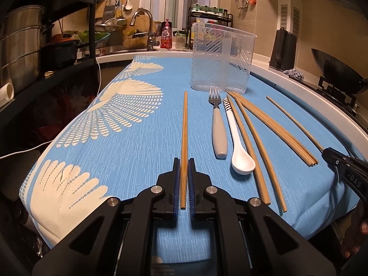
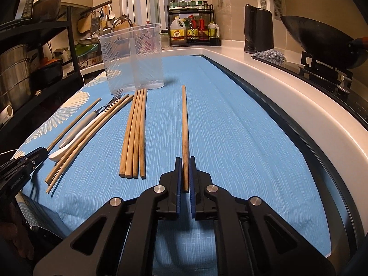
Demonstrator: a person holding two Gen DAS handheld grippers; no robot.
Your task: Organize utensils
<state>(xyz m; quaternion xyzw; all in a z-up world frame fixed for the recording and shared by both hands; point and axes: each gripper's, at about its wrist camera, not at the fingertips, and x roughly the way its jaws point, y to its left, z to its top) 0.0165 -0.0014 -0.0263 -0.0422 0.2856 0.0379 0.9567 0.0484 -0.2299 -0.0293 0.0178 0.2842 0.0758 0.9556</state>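
Between left gripper [image 1: 184,163] pads: one chopstick [image 1: 184,138], clamped near its close end, lying lengthwise ahead on blue cloth [image 1: 138,138].
Between right gripper [image 2: 184,163] pads: second chopstick [image 2: 184,126], clamped likewise, pointing straight ahead.
Claw state: both closed down to stick width; nothing else held.
Grip rationale: judged end-hold, leaving the long free end to tip into the holder.
Ahead of both claws: clear plastic holder [image 1: 220,64], upright, empty, divided inside; judged destination.
Right of left claw: fork [image 1: 217,124], white spoon [image 1: 239,147], two loose chopsticks [image 1: 260,147], then a bundle of chopsticks [image 1: 276,126].
Layout rationale: handles and stick ends facing the claws, judged for head-on pickup.
Left of right claw: same bundle, close beside.
Remaining: every utensil outside the holder.
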